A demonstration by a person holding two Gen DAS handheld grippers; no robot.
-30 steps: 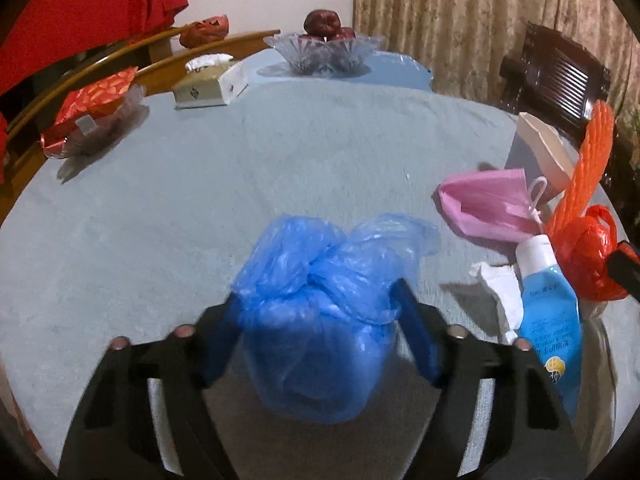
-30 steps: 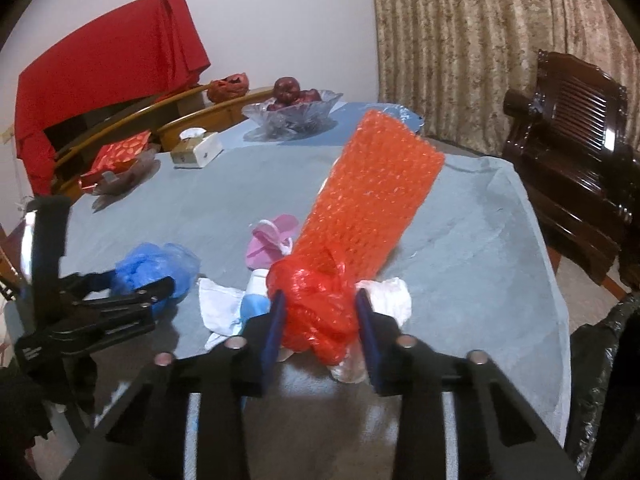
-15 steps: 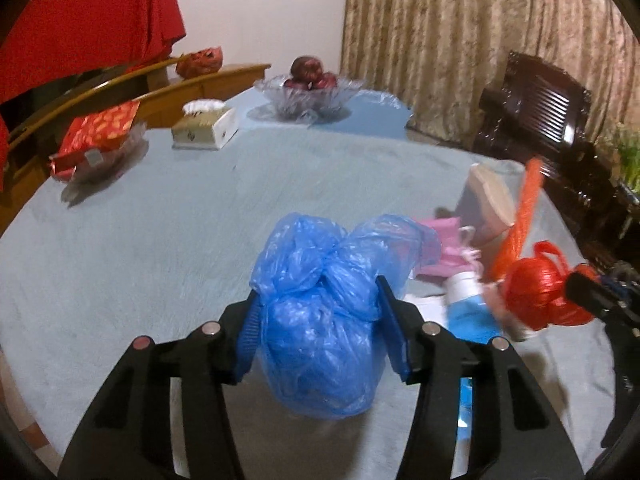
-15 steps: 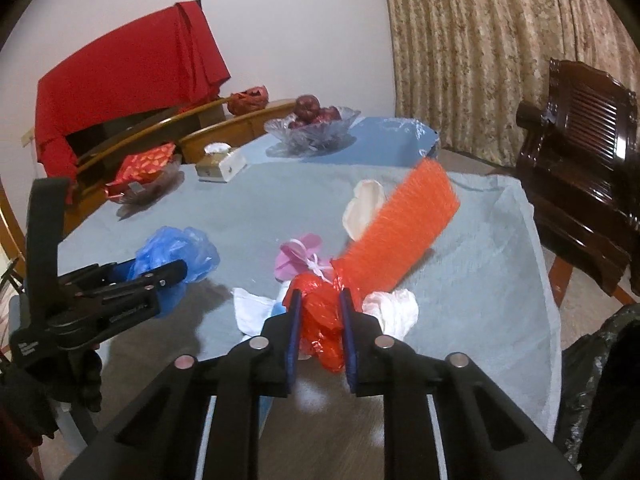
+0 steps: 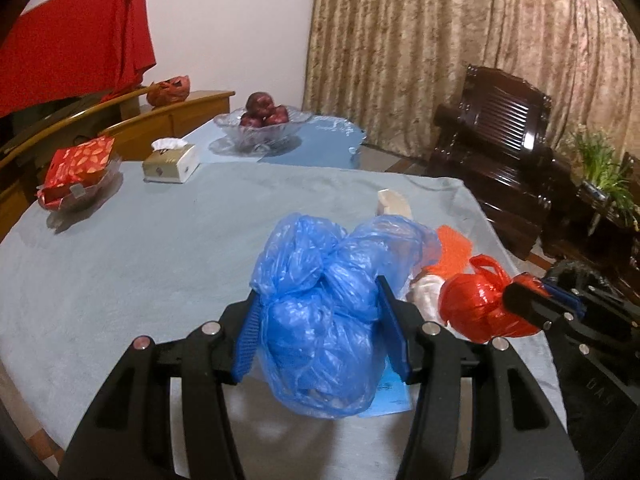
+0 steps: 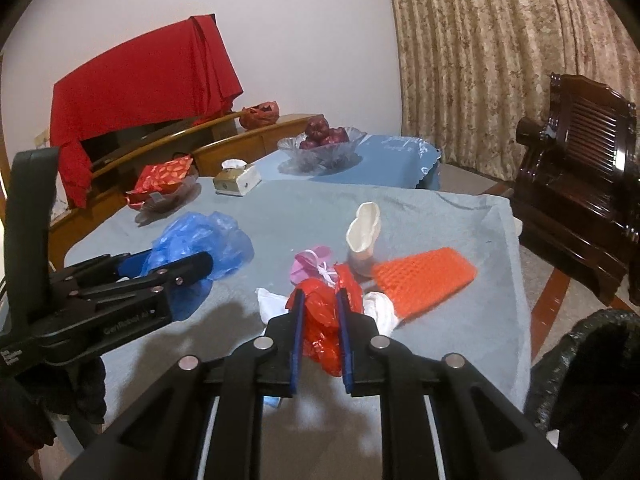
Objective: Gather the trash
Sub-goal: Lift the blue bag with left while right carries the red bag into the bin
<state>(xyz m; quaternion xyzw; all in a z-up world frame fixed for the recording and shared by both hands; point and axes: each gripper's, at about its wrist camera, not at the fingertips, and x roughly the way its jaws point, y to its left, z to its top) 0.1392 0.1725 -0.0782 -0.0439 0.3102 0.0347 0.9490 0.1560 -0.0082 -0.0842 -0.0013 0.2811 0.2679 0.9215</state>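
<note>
The blue bag (image 5: 324, 320) hides most of a flat blue item (image 5: 390, 398) beneath it — only a corner shows. The black trash bag (image 6: 592, 380) is cut off by the right wrist view's edge.

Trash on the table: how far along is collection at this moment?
Nothing visibly binned yet. In hand: left gripper clamps the blue bag; right gripper clamps the red bag. Left on the table: orange mesh, pink mask, white tissues. The black bin bag waits alongside.
</note>
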